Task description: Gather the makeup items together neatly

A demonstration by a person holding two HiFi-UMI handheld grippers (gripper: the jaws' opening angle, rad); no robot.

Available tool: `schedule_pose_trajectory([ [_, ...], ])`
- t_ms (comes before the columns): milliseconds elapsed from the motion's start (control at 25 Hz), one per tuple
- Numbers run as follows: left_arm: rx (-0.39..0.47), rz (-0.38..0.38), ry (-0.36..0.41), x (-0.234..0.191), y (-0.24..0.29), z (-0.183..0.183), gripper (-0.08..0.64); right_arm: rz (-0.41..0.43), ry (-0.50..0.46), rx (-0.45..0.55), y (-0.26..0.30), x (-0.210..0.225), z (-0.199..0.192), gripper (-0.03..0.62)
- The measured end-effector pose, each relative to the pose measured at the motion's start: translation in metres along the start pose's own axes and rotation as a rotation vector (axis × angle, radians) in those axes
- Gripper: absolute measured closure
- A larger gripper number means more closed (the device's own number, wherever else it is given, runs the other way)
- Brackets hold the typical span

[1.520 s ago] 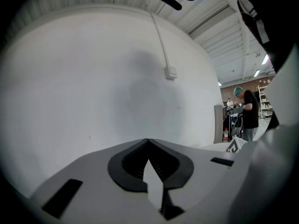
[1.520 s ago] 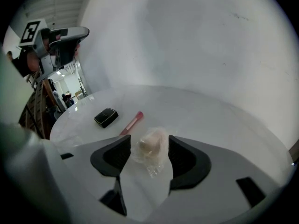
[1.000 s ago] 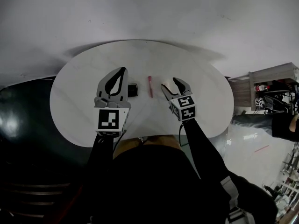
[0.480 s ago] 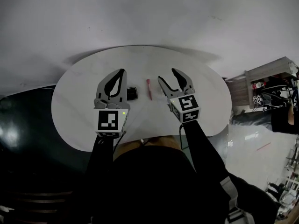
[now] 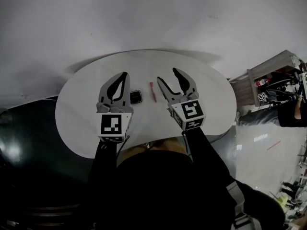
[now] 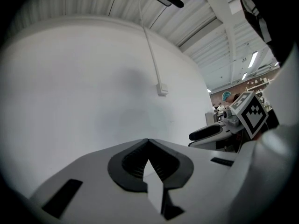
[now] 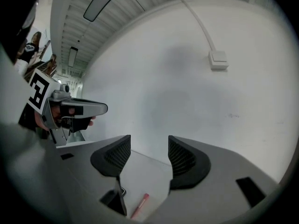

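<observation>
A thin red makeup pencil lies on the white oval table, with a small black compact just to its left. My left gripper hovers left of the compact, its jaws shut and empty; in the left gripper view the tips meet against the white wall. My right gripper is raised to the right of the pencil, open with nothing between its pads. In the right gripper view the pencil shows low between the jaws, and the left gripper is at the left.
A white wall stands behind the table. A wooden shelf unit holding small items stands off the table's right end. Dark floor lies to the left. The person's dark sleeves fill the near side.
My right gripper has risen well above the table and tipped up toward level, staying open. The left gripper has lifted slightly. Pencil and compact have not moved.
</observation>
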State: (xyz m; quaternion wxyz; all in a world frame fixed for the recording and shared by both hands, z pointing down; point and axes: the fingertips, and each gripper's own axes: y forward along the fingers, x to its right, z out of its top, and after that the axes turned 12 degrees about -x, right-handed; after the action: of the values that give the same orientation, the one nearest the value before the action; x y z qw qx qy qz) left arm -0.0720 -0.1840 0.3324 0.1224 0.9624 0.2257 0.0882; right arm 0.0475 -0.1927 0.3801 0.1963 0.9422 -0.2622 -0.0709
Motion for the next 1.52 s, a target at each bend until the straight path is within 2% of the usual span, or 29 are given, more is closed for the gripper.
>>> schedule_pose_trajectory([
  [480,0.028,-0.033,0.021,0.008,-0.022,-0.001,0.546,-0.065,-0.007,0.083,-0.034,-0.023,0.014,0.347],
  [560,0.031,-0.034,0.021,0.01,-0.024,0.003,0.546,-0.084,-0.017,0.098,-0.041,-0.022,0.016,0.389],
  [680,0.034,-0.035,0.026,0.014,-0.022,0.008,0.546,-0.112,-0.037,0.127,-0.049,-0.018,0.019,0.525],
  [760,0.036,-0.032,0.023,0.017,-0.02,0.007,0.546,-0.116,-0.045,0.141,-0.051,-0.015,0.02,0.551],
  [960,0.032,-0.016,0.027,0.027,-0.015,0.013,0.546,-0.104,-0.046,0.155,-0.056,-0.003,0.022,0.561],
  [1080,0.017,0.023,0.039,0.029,-0.011,0.006,0.546,-0.088,-0.04,0.157,-0.057,0.005,0.02,0.563],
  [1360,0.033,0.059,0.018,0.05,-0.005,0.018,0.546,-0.048,-0.04,0.165,-0.061,0.024,0.012,0.563],
  [1520,0.033,0.088,0.036,0.057,0.004,0.018,0.546,-0.027,-0.04,0.171,-0.061,0.035,0.008,0.563],
])
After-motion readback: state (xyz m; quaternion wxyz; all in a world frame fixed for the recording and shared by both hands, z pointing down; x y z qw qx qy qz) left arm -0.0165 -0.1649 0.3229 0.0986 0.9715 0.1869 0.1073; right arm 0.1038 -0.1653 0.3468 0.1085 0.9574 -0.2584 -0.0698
